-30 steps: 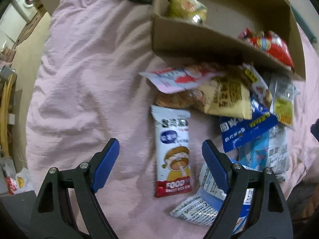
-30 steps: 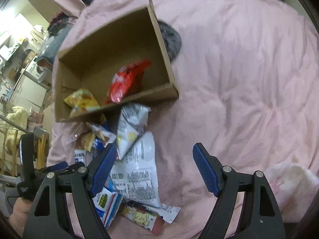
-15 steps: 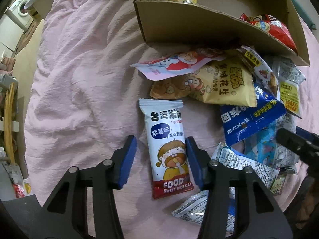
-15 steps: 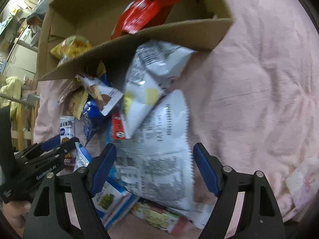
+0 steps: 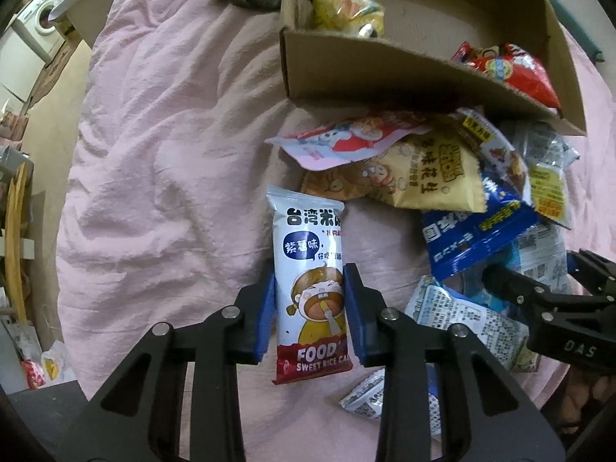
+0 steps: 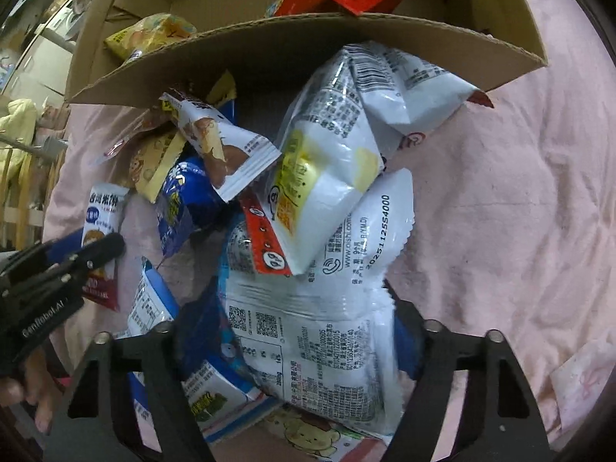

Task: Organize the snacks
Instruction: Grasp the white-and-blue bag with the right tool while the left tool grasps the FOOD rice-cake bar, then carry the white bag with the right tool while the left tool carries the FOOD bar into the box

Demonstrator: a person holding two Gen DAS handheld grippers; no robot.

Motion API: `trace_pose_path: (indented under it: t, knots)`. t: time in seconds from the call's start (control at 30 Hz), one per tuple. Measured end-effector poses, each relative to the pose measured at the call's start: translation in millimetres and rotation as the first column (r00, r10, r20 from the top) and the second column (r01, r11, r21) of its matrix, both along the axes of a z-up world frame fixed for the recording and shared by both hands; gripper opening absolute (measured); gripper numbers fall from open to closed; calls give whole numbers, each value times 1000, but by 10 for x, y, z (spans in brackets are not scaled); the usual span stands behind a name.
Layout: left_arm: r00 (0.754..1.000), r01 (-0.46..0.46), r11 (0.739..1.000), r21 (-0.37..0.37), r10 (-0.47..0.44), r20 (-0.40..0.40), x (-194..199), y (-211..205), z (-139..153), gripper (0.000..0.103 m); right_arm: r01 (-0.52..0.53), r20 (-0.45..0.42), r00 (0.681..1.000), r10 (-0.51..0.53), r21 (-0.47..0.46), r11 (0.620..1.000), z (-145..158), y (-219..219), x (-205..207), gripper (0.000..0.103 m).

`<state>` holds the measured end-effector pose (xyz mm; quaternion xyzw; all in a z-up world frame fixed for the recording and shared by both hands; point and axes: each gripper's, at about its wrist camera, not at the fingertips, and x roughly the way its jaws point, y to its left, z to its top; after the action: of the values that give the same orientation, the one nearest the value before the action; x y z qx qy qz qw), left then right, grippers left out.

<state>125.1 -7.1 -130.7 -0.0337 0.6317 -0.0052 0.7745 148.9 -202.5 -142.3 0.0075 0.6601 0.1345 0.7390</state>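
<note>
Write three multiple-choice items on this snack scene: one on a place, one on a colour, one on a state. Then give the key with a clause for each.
1. Where does the red bag lie?
A. Inside the cardboard box
B. On the pink blanket beside the pile
C. Between the right claw's pads

2. What colour is the band at the bottom of the rice cake packet?
A. Green
B. Dark red
C. Yellow

3. How does the left claw stand to the rice cake packet?
A. Far above it, with nothing between the pads
B. Its pads on either side of the packet, closing in
C. Clamped on the box wall

Key: 1 A, the bag sits behind the box's front wall. 2 B, the band with the words SWEET RICE is dark red. 3 B, the blue pads flank the packet's lower half at its edges.
</note>
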Motion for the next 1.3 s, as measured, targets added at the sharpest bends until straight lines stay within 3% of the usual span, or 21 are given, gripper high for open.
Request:
trace_pose_path:
  t: [0.2,0.53,0.63,0.8,1.07,1.3]
  knots:
    - [1000,-12,1000,-10,12,14,5,59,95,29,-19,18,1000,18,39,999,114,-191,-93,57]
    - [998,-53,999,-12,53,31,-26,148,143,29,83,68,993,-93,129,988,432,-959,-309,56]
    - [998,-51,999,-12,51,42,-27,120,175,29,96,68,992,-111,190,977,487,-998,-340,56]
    - [996,-58,998,-32,60,67,-150,86,280,29,35,72,996,-58,278,960,642,-1076,-423,56]
    - [983,-69,997,-23,72,166,-354,60,702,29,-34,229,972,-60,386,922,1064,-976,-425,56]
    - [970,-60,998,-35,66,236,-167,58,1049,29,-4,288,948,-134,431,902,1195,-937,-201,56]
